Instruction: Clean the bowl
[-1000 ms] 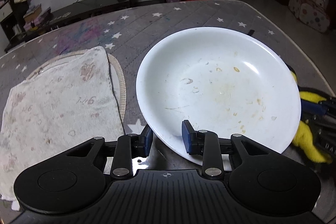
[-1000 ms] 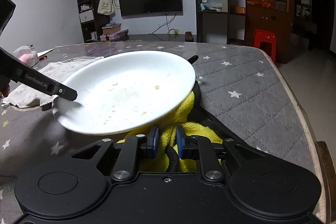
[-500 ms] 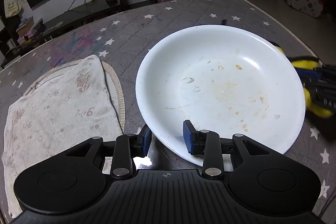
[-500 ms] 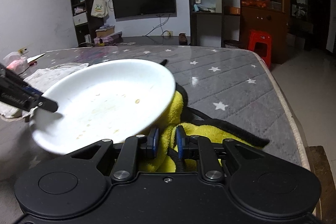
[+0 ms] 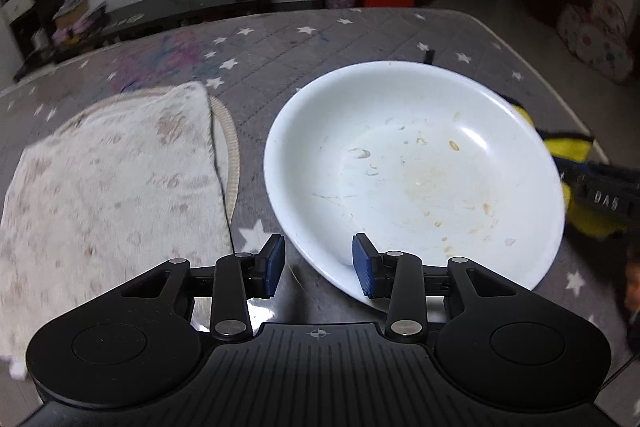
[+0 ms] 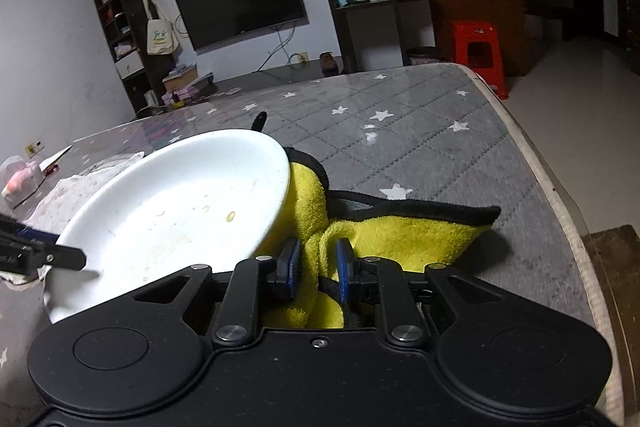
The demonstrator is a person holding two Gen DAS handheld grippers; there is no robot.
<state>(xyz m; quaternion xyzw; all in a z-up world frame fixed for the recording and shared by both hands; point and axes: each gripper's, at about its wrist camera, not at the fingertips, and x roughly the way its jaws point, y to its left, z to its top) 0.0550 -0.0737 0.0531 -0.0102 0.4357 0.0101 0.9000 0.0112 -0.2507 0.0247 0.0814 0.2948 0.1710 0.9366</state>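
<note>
Left gripper (image 5: 318, 263) jaws have just been opening and now stand spread, the bowl (image 5: 416, 171) rim passing between the pads, neither pressing it; a second ago they sat closer on that rim. Bowl lies on the grey starred table (image 6: 420, 147), food specks inside, its far side resting against the yellow cloth (image 6: 384, 231). Right gripper (image 6: 317, 269) pinches a fold of that cloth, same grip as before, shifted sideways. Pale towel (image 5: 112, 187) lies just left of the bowl. Table edge runs close on the right; open surface beyond the bowl.
</note>
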